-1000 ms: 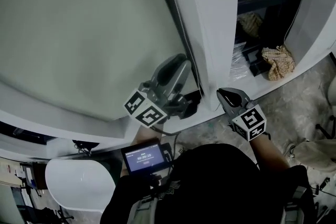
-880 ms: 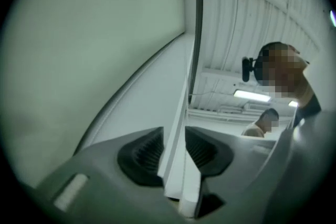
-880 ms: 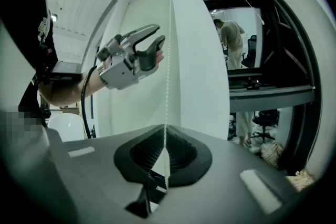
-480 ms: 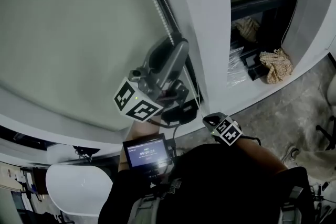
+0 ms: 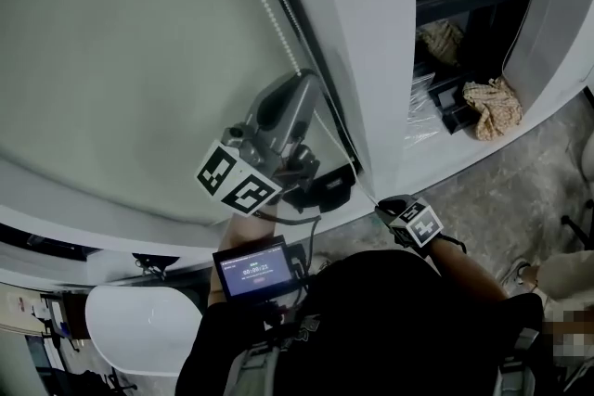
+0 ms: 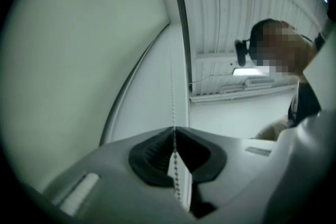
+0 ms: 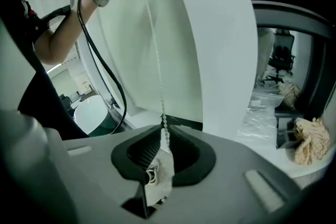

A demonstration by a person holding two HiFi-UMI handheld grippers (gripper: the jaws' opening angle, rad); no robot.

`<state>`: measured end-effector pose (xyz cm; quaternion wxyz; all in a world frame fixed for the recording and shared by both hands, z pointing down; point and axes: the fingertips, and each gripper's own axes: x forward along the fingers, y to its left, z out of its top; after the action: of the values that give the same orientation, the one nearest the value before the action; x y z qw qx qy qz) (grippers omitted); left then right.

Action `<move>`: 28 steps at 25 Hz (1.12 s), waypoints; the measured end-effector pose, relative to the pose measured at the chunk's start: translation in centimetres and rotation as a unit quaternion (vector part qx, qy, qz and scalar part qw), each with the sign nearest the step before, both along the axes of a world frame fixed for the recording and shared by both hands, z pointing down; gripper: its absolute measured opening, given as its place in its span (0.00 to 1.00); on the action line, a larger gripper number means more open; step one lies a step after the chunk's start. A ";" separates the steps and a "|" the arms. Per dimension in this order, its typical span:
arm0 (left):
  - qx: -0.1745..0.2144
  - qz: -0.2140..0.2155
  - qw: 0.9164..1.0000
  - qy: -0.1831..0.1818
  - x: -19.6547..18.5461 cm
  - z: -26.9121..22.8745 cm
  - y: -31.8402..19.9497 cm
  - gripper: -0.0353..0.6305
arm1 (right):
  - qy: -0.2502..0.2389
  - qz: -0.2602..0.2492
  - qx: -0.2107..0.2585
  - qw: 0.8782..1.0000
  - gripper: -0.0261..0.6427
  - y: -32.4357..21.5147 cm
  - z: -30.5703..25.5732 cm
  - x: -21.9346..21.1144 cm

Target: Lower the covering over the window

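White bead chain [image 5: 263, 3] runs down the right edge of the pale roller blind [image 5: 121, 60]. The blind fills the upper left of the head view, right beside the white window post [image 5: 371, 42].

Compared with a second ago, the left gripper [image 5: 306, 77] sits a bit higher on the chain, near frame centre. Its jaws have just been closing and are now pinched tight on the beads, tips meeting on the chain.

The right gripper [image 5: 381, 203] has dropped to lower right of centre, close to the person's body. Its jaws have just been easing apart, but only to a narrow slit. The chain runs between the tips and looks to be touching both.

Between the two grippers the chain is a straight, taut line. Can't tell whether the blind's bottom edge has come down.

Crumpled cloth [image 5: 492, 107] is unmoved at the right.
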<state>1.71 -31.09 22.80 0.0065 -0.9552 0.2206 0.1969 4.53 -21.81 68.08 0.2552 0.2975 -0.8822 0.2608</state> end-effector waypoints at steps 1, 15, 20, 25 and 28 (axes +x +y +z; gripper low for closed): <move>-0.002 -0.016 1.000 -0.022 -0.2 1.6 -0.2 0.07 | -0.018 0.012 0.000 1.000 0.16 0.1 -0.1 0.5; -0.104 -0.115 0.986 -0.054 -3.4 15.0 1.6 0.08 | -0.286 0.109 0.142 0.941 0.11 -2.6 -18.8 2.1; -0.172 -0.153 0.970 -0.074 -5.5 21.8 3.9 0.11 | -0.297 0.057 0.119 0.946 0.15 -0.1 -18.8 -1.2; -0.293 -0.217 0.926 -0.096 -9.2 30.0 9.8 0.11 | -0.307 -0.013 0.072 0.949 0.15 3.0 -16.8 -4.9; -0.350 -0.242 0.900 -0.093 -11.6 33.5 14.2 0.11 | -0.314 -0.055 0.034 0.947 0.15 4.9 -15.0 -7.9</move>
<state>-9.88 -16.85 56.26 -0.2603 -0.8273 0.4977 0.0095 -3.34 -16.87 53.09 -0.0314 0.1601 -0.9410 0.2965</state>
